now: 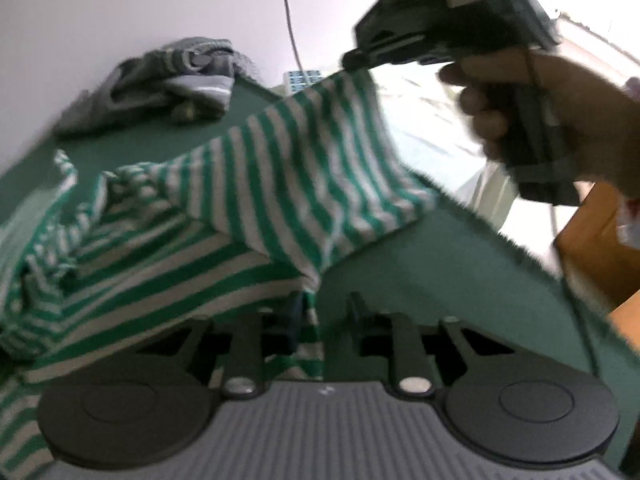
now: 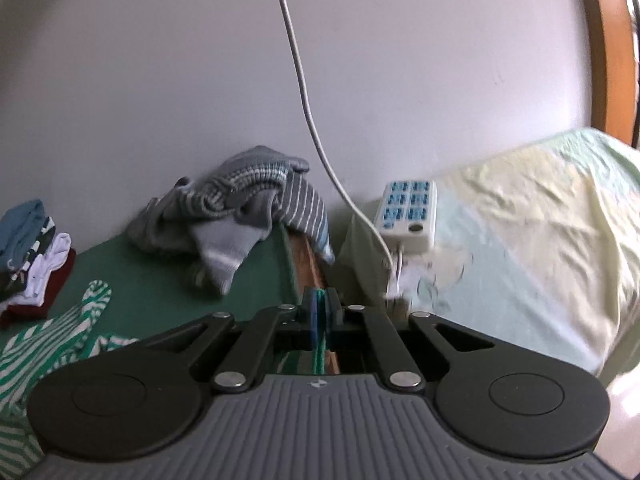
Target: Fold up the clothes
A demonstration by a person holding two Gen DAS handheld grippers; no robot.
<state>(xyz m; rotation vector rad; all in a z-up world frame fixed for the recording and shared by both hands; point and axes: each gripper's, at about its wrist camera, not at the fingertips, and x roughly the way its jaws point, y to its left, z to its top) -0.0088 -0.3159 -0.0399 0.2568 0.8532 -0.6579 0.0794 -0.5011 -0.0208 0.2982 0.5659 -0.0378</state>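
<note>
Left gripper (image 1: 324, 312): jaws partly apart, a strip of the green-and-white striped garment (image 1: 248, 200) hanging between them. The left finger is half buried in cloth and the frame is blurred, so whether the pads actually press on the fabric cannot be told. No earlier view to compare.

Right gripper (image 2: 320, 316): jaws together, clamped on a thin edge of the same striped cloth, which shows as a green sliver between the blue pads. In the left wrist view this gripper (image 1: 356, 60) is held up by a hand (image 1: 560, 120) and pinches the top corner of the garment, lifting it off the green table cover (image 1: 440, 264).

Key relation: the lifted edge runs as a slanted line from the left gripper, low and near, up and away to the right gripper, high and farther off. That line is the garment's taut axis. The rest of the cloth lies bunched on the cover to the left of the left gripper. The left hand is nearer the slack bulk; the right holds the free corner.

Judgement: the fold needs this edge carried over the bunched part, so the left grip should be confirmed first.

Farther back: a grey striped heap (image 2: 240, 208) against the wall, a folded stack (image 2: 32, 256) at far left, a power strip (image 2: 408, 212) with its cable (image 2: 304, 92).
</note>
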